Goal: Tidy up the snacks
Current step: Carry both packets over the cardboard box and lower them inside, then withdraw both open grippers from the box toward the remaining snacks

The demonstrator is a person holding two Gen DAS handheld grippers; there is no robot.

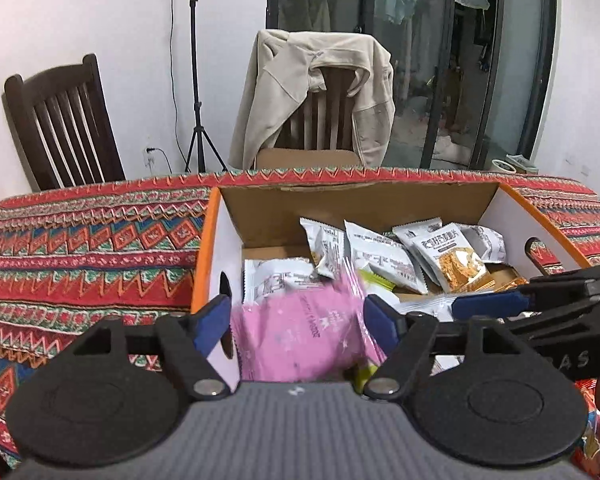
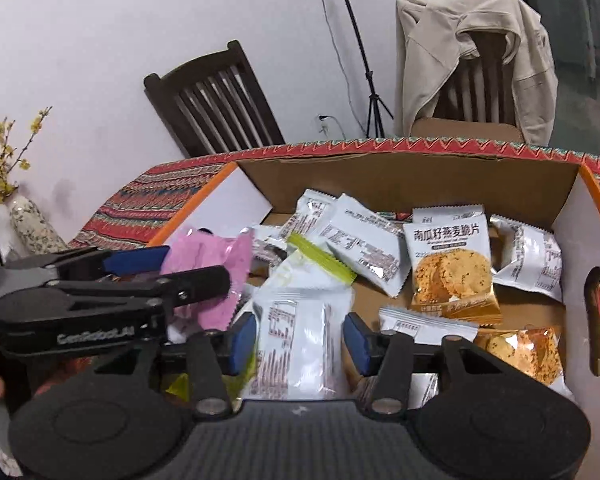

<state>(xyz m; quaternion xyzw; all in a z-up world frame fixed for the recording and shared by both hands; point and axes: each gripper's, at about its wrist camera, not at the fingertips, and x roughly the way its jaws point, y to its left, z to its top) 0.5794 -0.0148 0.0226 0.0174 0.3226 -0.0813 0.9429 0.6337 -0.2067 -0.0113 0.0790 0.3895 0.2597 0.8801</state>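
Snack packets fill the cardboard box (image 1: 260,216) on the patterned tablecloth (image 1: 80,248). Left gripper (image 1: 296,318) hangs over the box, fingers apart around a blurred pink packet (image 1: 300,332). Right gripper (image 2: 300,338) has fingers apart beside a white packet (image 2: 296,344).

One cardboard box (image 2: 420,184) holds one pink packet (image 1: 300,332), one green-edged packet (image 2: 320,258) and several white snack packets (image 2: 364,248). Two wooden chairs (image 1: 60,120) stand behind. One beige jacket (image 1: 320,92) hangs there.
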